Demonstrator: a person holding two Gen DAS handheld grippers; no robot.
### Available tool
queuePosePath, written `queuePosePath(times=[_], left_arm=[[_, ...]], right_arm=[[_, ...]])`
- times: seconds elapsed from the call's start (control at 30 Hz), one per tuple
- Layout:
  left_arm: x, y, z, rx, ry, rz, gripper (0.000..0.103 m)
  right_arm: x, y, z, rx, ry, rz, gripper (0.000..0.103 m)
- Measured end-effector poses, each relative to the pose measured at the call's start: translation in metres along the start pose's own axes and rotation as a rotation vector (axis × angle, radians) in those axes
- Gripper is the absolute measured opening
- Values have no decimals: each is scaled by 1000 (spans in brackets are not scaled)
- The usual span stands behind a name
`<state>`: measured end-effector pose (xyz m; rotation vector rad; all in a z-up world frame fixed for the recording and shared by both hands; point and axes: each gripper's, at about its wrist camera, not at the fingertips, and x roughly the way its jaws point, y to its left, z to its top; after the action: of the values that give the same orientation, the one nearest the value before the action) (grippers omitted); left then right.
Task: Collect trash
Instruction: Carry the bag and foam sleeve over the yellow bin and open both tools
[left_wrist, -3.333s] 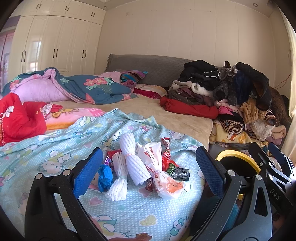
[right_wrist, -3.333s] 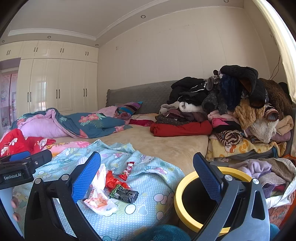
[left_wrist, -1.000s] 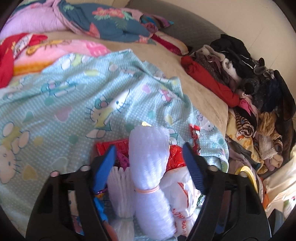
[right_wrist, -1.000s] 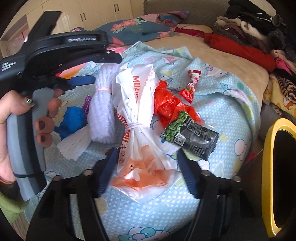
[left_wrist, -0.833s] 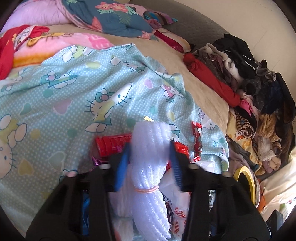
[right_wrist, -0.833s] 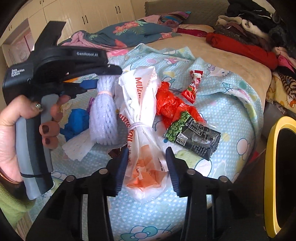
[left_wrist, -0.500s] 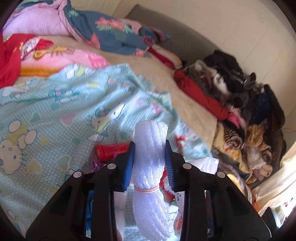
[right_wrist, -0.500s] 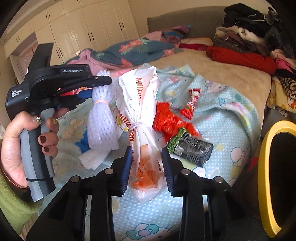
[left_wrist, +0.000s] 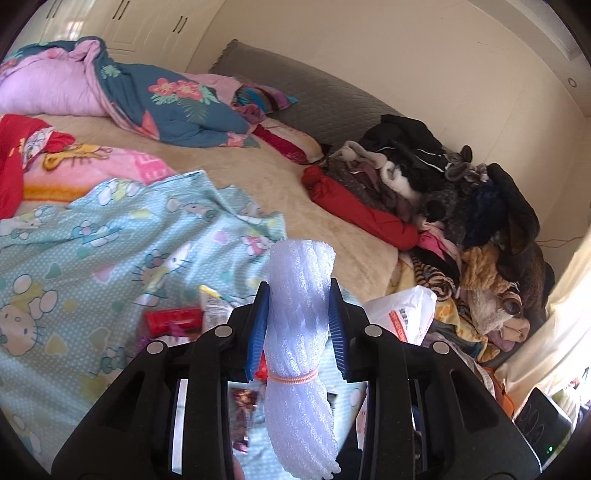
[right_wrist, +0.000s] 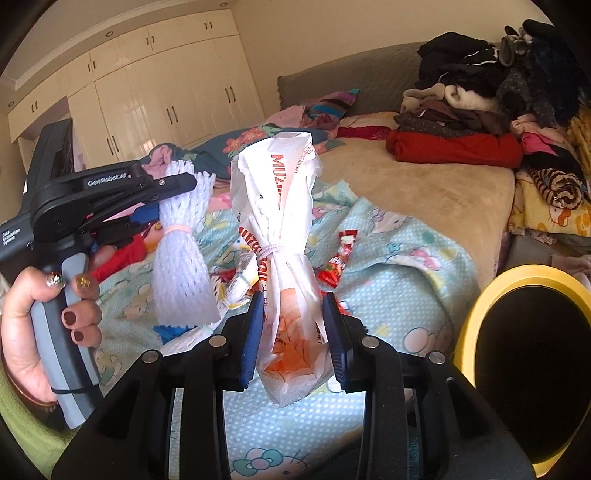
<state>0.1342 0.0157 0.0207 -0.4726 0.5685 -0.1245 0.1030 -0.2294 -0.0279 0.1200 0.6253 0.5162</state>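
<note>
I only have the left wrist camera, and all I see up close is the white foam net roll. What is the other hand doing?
Observer: The right tool has just been closing and is now shut on the white plastic bag, its pads pressing below the bag's tie.
Operator: Where is the bin? I see none.
Observer: A yellow-rimmed bin stands beside the bed, to the right of the right tool in its view.
Operator: Any trash on the bed not yet collected?
Observer: A red snack wrapper lies on the blue blanket, just beyond the bag.
</note>
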Motion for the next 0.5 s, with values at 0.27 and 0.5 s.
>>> queuePosePath(times=[0.27, 0.5], left_arm=[[3, -32, -10, 39, -1, -43, 24], [12, -58, -20, 68, 15, -77, 24]], right_arm=[[-21, -28, 6, 46, -40, -37, 31], [-35, -51, 5, 89, -64, -75, 31]])
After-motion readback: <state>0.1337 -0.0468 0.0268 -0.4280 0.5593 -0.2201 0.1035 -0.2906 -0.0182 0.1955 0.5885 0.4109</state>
